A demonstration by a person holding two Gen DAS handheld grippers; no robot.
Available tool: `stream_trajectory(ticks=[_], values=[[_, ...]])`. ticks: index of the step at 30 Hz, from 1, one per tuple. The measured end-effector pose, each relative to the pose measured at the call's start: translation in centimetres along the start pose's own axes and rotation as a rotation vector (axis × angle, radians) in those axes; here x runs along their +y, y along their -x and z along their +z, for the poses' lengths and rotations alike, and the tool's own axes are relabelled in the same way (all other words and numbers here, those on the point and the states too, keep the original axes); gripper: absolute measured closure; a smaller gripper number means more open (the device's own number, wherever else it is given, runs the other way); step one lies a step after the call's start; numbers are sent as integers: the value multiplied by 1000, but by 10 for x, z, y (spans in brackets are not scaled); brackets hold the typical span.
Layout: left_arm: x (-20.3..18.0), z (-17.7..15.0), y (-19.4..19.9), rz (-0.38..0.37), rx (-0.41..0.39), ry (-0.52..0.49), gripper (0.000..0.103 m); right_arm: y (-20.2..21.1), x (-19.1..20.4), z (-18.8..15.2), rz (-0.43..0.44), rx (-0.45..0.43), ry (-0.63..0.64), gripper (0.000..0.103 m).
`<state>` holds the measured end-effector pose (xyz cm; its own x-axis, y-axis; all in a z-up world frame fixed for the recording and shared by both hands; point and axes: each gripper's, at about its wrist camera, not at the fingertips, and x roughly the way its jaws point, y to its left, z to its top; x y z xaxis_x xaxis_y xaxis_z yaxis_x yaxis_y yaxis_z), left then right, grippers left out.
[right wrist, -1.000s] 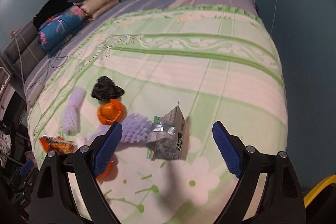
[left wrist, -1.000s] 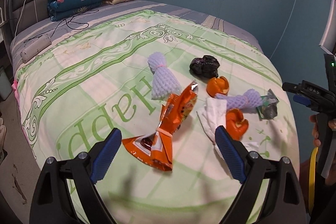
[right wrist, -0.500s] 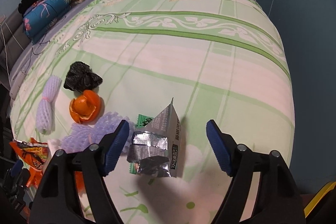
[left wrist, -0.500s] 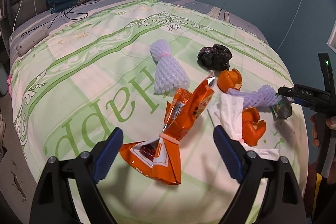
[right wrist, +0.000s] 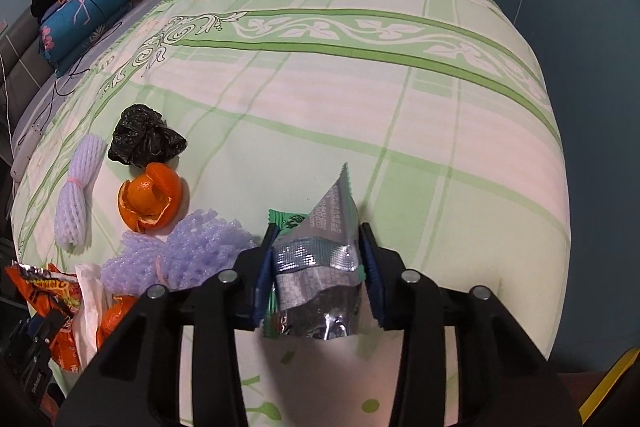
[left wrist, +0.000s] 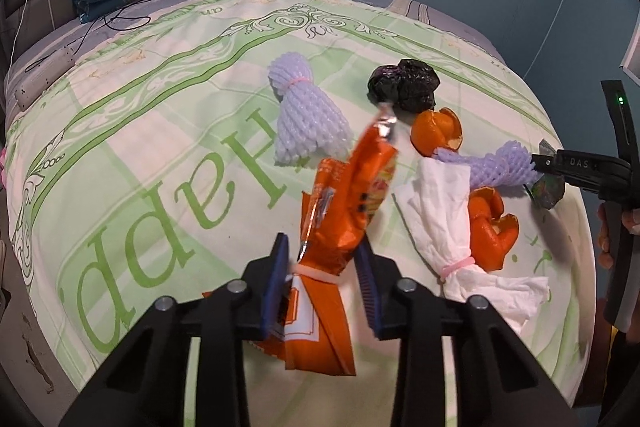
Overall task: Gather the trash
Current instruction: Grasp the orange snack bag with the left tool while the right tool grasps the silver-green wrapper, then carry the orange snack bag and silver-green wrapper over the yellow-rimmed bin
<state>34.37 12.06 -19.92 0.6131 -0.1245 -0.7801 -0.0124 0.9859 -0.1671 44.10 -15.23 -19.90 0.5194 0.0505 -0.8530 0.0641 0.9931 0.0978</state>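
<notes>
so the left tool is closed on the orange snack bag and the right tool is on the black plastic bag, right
Not quite. The right tool is closed on the silver foil wrapper, as the right wrist view shows; the black plastic bag lies untouched. The left tool does grip the orange snack bag.

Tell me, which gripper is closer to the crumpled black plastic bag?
Probably the left. The left gripper holds the orange snack wrapper, whose tip reaches almost to the black plastic bag. The right gripper holds the silver wrapper, farther along past the peels.

Green-patterned bed point(right wrist: 360, 75) strewn with wrappers point(left wrist: 344, 211), peels point(right wrist: 150, 197), foam nets point(left wrist: 304, 123).
</notes>
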Motion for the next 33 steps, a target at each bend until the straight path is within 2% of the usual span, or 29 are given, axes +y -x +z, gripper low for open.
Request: stream_trajectory(ticks=[4,11,25,33], values=[[-1,-1,5,-1,-10,-9,78,7,2,0,-17,-33,19,74],[3,1,20,-21,-34,12,79,26,0,1,-5,-72,16,74],[-2,-3,76,-20,-108,-5,79,107,0,-22,90,-160,58,74],[-23,-17,107,-14,-146,-41,79,149,-3,-47,118,-206,95,74]])
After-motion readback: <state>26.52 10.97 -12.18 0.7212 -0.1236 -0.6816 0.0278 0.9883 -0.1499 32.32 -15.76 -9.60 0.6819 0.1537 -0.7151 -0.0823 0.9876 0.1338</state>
